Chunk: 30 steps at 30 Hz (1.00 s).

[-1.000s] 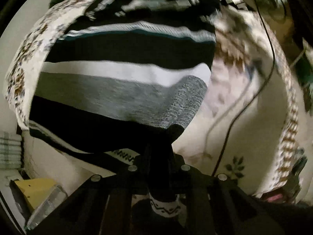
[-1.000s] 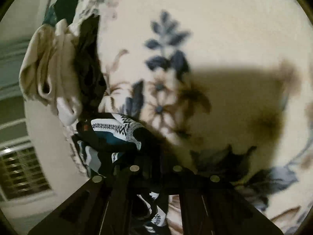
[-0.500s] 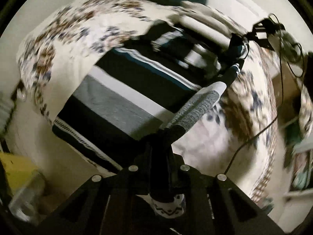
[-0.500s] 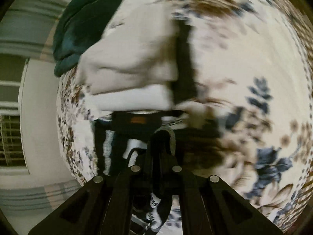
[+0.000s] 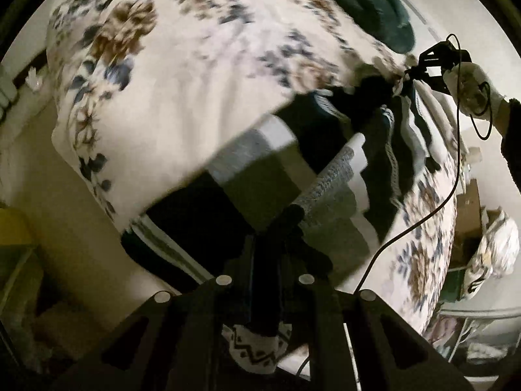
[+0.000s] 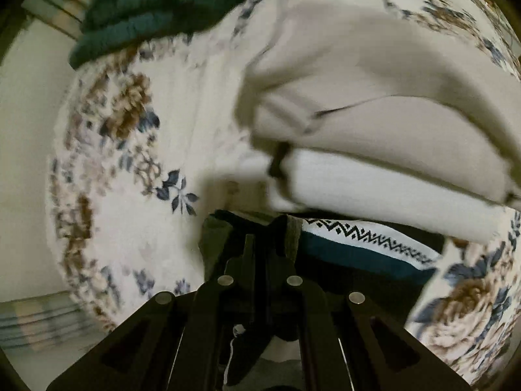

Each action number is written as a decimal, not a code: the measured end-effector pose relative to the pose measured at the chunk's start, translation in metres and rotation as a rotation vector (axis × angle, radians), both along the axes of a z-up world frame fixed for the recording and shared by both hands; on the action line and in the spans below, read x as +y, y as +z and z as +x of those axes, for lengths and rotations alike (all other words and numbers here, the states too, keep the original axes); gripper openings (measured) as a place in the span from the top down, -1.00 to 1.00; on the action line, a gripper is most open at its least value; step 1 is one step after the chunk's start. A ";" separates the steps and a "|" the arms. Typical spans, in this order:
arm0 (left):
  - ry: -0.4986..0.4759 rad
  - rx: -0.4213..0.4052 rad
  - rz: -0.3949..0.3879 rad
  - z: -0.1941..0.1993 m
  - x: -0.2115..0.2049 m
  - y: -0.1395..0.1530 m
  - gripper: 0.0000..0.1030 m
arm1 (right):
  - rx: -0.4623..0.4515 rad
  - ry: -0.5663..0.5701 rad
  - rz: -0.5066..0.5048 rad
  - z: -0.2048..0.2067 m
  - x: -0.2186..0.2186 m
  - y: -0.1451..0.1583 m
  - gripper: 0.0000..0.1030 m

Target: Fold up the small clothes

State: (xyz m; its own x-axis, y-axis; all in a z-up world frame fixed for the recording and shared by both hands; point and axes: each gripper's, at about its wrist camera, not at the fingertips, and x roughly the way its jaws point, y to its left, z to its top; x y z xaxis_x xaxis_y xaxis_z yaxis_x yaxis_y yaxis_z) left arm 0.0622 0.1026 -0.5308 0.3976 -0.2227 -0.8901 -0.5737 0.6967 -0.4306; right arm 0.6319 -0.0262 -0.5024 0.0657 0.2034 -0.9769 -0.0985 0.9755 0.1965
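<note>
Grippers both clamped: my left gripper (image 5: pixel 276 231) and right gripper (image 6: pixel 270 238) each pinched the striped sweater (image 5: pixel 260 159), stretched over the bed's (image 5: pixel 182 75) floral cover near the beige clothes (image 6: pixel 374 114).

Both grippers (image 5: pixel 280 224) (image 6: pixel 267 238) — jaws clamped

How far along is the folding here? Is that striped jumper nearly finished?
Done: beige clothes already lie folded on the floral bedspread.
In hand: the striped jumper is mid-fold. The left gripper and right gripper are both shut on its edge, with part of the knit lifted and part lying on the bed.
Left: laying the held edge down, letting go, and probably more folds. A dark green item looks unfolded, though blurred.
</note>
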 end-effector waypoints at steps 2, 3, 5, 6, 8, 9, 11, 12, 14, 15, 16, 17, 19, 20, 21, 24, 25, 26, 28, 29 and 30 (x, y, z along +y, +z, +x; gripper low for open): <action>0.005 0.009 -0.024 0.001 0.016 -0.014 0.86 | 0.004 0.010 -0.034 0.004 0.025 -0.016 0.93; 0.006 0.014 -0.036 0.002 0.023 -0.021 0.86 | 0.006 0.013 -0.054 0.006 0.036 -0.025 0.93; -0.002 0.024 -0.076 0.005 0.034 -0.035 0.85 | 0.021 0.001 -0.074 0.008 0.047 -0.040 0.93; -0.010 0.030 -0.100 0.006 0.038 -0.042 0.84 | 0.022 0.003 -0.082 0.008 0.050 -0.045 0.92; -0.018 0.041 -0.159 0.006 0.045 -0.053 0.76 | 0.041 0.015 -0.083 0.008 0.055 -0.051 0.86; -0.023 0.054 -0.179 0.005 0.048 -0.057 0.73 | 0.056 0.013 -0.068 0.006 0.054 -0.052 0.80; -0.023 0.079 -0.207 0.001 0.054 -0.059 0.52 | 0.088 0.023 -0.022 -0.001 0.050 -0.048 0.44; -0.018 0.088 -0.219 -0.004 0.058 -0.057 0.44 | 0.097 0.034 -0.001 -0.007 0.047 -0.043 0.17; -0.012 0.097 -0.230 -0.011 0.065 -0.053 0.00 | 0.100 0.080 0.022 -0.029 0.039 -0.029 0.02; -0.007 0.100 -0.234 -0.015 0.069 -0.051 -0.09 | 0.103 0.112 0.033 -0.041 0.035 -0.023 0.02; 0.004 0.098 -0.241 -0.019 0.073 -0.048 -0.15 | 0.104 0.140 0.052 -0.059 0.028 -0.016 0.00; 0.012 0.097 -0.248 -0.021 0.075 -0.046 -0.16 | 0.112 0.167 0.066 -0.079 0.021 -0.012 -0.08; 0.013 0.102 -0.244 -0.022 0.079 -0.044 -0.16 | 0.138 0.209 0.090 -0.121 0.008 -0.007 -0.09; 0.006 0.109 -0.232 -0.020 0.079 -0.045 -0.16 | 0.153 0.224 0.098 -0.140 0.002 -0.008 -0.09; -0.004 0.120 -0.211 -0.017 0.077 -0.046 -0.16 | 0.182 0.239 0.103 -0.170 -0.007 -0.012 -0.09; -0.035 0.136 -0.151 -0.007 0.069 -0.053 -0.16 | 0.299 0.229 0.129 -0.258 -0.032 -0.041 -0.09; -0.044 0.142 -0.141 -0.006 0.066 -0.057 -0.16 | 0.342 0.214 0.145 -0.285 -0.040 -0.054 -0.09; -0.053 0.154 -0.130 -0.005 0.062 -0.062 -0.16 | 0.392 0.197 0.163 -0.315 -0.047 -0.069 -0.09; -0.061 0.186 -0.106 -0.005 0.056 -0.071 -0.16 | 0.486 0.135 0.209 -0.370 -0.059 -0.103 -0.09; -0.062 0.197 -0.101 -0.006 0.054 -0.073 -0.16 | 0.510 0.108 0.224 -0.393 -0.062 -0.119 -0.09; -0.064 0.209 -0.088 -0.010 0.053 -0.074 -0.16 | 0.509 0.090 0.228 -0.415 -0.063 -0.134 -0.09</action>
